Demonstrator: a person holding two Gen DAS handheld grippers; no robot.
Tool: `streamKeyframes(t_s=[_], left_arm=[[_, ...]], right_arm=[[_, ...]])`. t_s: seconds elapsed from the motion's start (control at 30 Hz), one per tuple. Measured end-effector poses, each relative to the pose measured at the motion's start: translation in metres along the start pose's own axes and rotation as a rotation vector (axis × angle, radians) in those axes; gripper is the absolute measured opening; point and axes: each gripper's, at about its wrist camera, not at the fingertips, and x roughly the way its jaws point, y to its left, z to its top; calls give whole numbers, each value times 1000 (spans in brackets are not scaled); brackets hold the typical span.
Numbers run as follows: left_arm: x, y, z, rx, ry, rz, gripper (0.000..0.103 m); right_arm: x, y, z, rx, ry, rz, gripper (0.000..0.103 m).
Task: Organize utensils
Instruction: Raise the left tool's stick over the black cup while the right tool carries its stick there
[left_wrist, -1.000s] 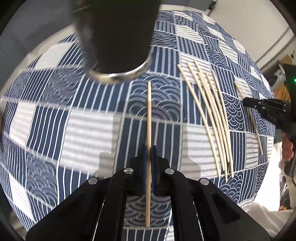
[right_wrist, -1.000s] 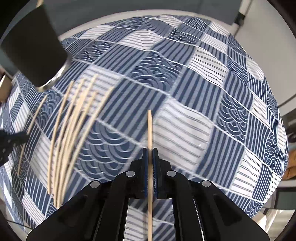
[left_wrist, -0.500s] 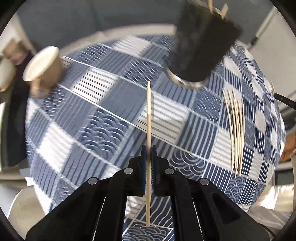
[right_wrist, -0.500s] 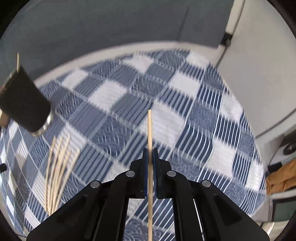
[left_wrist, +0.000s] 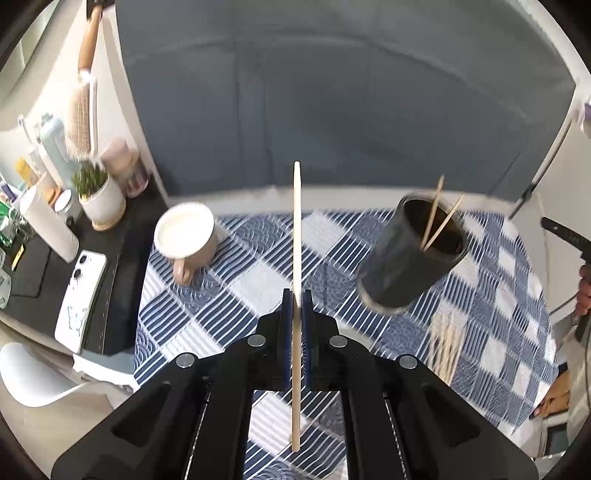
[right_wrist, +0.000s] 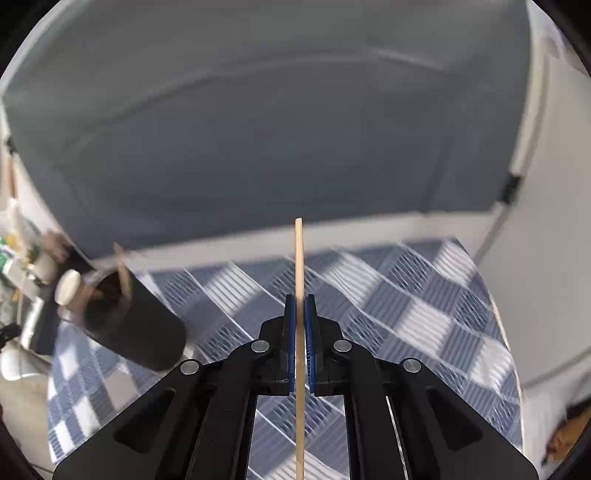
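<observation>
While the left gripper (left_wrist: 295, 295) clamps one chopstick (left_wrist: 296, 229) upright between its blue pads, the left wrist view shows a black cup (left_wrist: 410, 254) holding two sticks on the checked cloth (left_wrist: 258, 273), loose chopsticks (left_wrist: 448, 341) lying beside it and a beige mug (left_wrist: 186, 236) farther left. In the right wrist view, the right gripper (right_wrist: 300, 301) pinches another chopstick (right_wrist: 299, 258); the black cup (right_wrist: 133, 325) stands at left.

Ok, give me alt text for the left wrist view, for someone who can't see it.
The left gripper is shut on a single wooden chopstick above a blue patterned tablecloth. To its right stands a dark cup holding two chopsticks, with loose chopsticks beside it; a beige mug sits left.
</observation>
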Motion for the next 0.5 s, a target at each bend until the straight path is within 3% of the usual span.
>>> streamKeyframes(t_s=[0.13, 0.27, 0.5], left_arm=[[-16, -30, 22, 34, -61, 20, 5], [-32, -52, 39, 13, -178, 26, 5], [-45, -80, 65, 8, -303, -55, 5]], right_arm=[[-6, 28, 22, -52, -80, 107, 5], [-17, 63, 37, -112, -153, 221, 5], [-38, 112, 51, -161, -247, 374, 5]])
